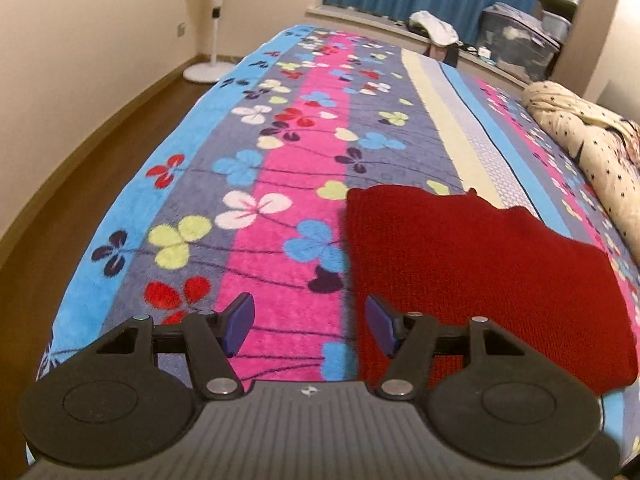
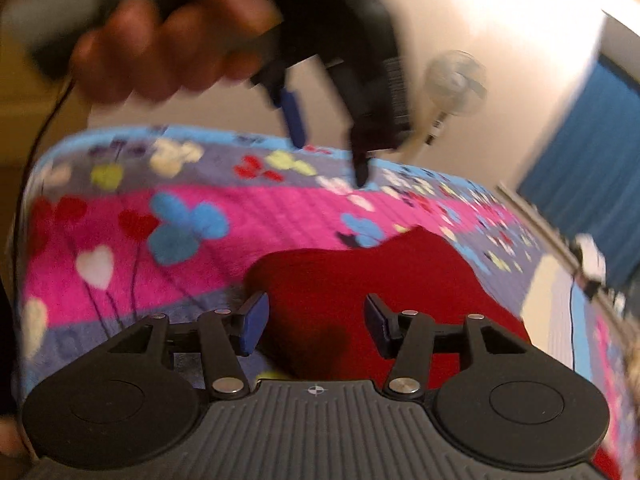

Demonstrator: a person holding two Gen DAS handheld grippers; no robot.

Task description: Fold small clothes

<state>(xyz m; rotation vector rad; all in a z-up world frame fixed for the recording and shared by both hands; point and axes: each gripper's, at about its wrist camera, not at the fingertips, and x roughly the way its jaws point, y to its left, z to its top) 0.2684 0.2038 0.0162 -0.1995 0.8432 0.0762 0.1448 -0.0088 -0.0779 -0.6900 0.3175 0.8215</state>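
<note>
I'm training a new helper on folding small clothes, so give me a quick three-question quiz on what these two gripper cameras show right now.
1. True or false: the left gripper is clamped on the red garment.
2. The red garment lies on: A) wooden floor B) flowered blanket C) windowsill.
3. Fill in: in the corner stands a white ____.

Key:
1. False; its jaws stand open, nothing between them.
2. B.
3. Fan.

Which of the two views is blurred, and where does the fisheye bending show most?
Right wrist view: motion blur smears the hand, the left gripper it holds and the fan; the right gripper stays sharp. Left wrist view: sharp across the red garment and floral blanket, but the floor edge curves strongly.
</note>
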